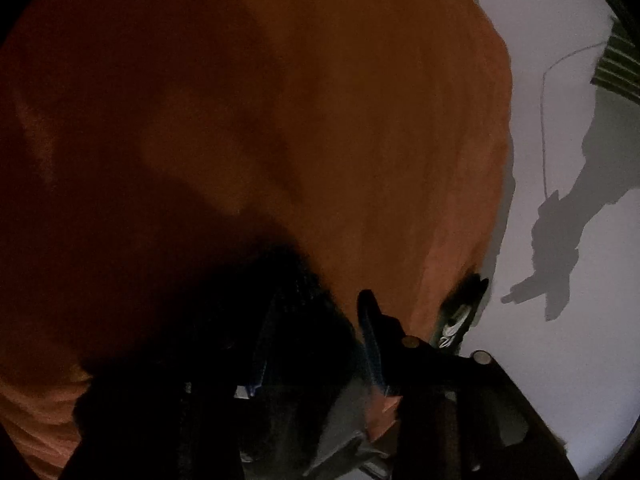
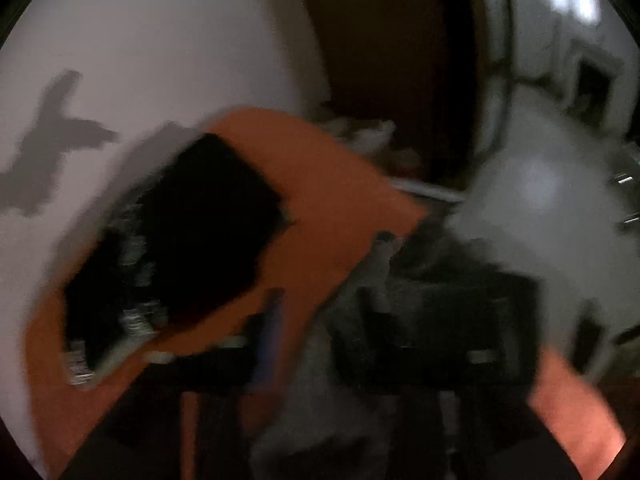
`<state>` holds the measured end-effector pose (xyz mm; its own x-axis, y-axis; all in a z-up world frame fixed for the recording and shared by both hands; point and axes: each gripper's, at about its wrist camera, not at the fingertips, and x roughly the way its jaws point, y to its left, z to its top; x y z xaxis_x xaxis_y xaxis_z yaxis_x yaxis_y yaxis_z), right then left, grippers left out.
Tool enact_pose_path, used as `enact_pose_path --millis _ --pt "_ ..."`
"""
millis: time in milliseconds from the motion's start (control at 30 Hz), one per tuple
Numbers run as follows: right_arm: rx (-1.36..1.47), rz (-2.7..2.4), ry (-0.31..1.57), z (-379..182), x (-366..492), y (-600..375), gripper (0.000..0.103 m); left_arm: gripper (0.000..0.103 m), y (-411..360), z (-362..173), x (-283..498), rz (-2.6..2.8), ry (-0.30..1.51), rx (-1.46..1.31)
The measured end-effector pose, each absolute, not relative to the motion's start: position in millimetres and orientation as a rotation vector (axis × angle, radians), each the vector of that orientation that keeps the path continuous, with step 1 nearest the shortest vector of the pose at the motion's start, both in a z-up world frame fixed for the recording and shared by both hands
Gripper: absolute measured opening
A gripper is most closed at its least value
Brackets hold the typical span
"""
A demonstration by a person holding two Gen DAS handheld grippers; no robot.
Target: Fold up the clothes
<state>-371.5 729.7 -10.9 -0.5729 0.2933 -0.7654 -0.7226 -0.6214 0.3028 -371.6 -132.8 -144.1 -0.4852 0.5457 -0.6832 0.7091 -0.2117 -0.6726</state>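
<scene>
In the left wrist view, an orange garment point(image 1: 280, 120) fills nearly the whole picture and lies spread on the white table point(image 1: 560, 240), its edge running along the right side from top to bottom. The left tool point(image 1: 424, 312) sits low at that edge. One dark finger rises over the cloth and the other lies on the edge, with a strip of cloth showing between them. The jaws stand partly apart. I cannot tell whether they pinch the cloth or only straddle it. The garment spreads away up and to the left of this tool.

The right wrist view is badly blurred. Here the orange garment point(image 2: 320, 184) lies to the left, carrying a black patch point(image 2: 192, 240), with its corner pointing right. The right tool point(image 2: 324, 320) looks spread wide, with nothing between its fingers that I can make out. Judging from both views, the left tool is nearer the cloth.
</scene>
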Motion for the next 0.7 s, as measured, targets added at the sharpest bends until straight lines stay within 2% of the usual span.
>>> enact_pose_path --millis 33,167,200,300,400,500,600,700 --pt "-0.932 2.197 0.838 -17 -367 725 0.08 0.057 -133 -142 -373 -1.798 1.877 1.555" --pt "-1.108 2.288 0.986 -50 -324 688 0.08 0.067 -139 -114 -358 -1.909 1.912 1.67" --pt "-1.13 2.329 0.974 -55 -303 674 0.08 0.072 -141 -104 -351 -1.951 1.923 1.689" --pt "-1.173 2.441 0.92 -68 -238 632 0.08 0.078 -146 -72 -308 -2.197 1.747 1.718" --pt "-1.201 2.479 0.933 -88 -171 599 0.08 0.079 -145 -74 -259 -2.365 1.391 1.783" --pt "-1.225 2.469 1.01 -106 -123 583 0.08 0.079 -132 -119 -219 -2.275 1.33 1.925" --pt "-1.189 2.51 1.044 -110 -99 578 0.08 0.079 -119 -152 -196 -2.193 1.585 1.837" --pt "-1.203 2.521 1.071 -115 -90 577 0.08 0.079 -113 -155 -190 -2.241 1.683 1.665"
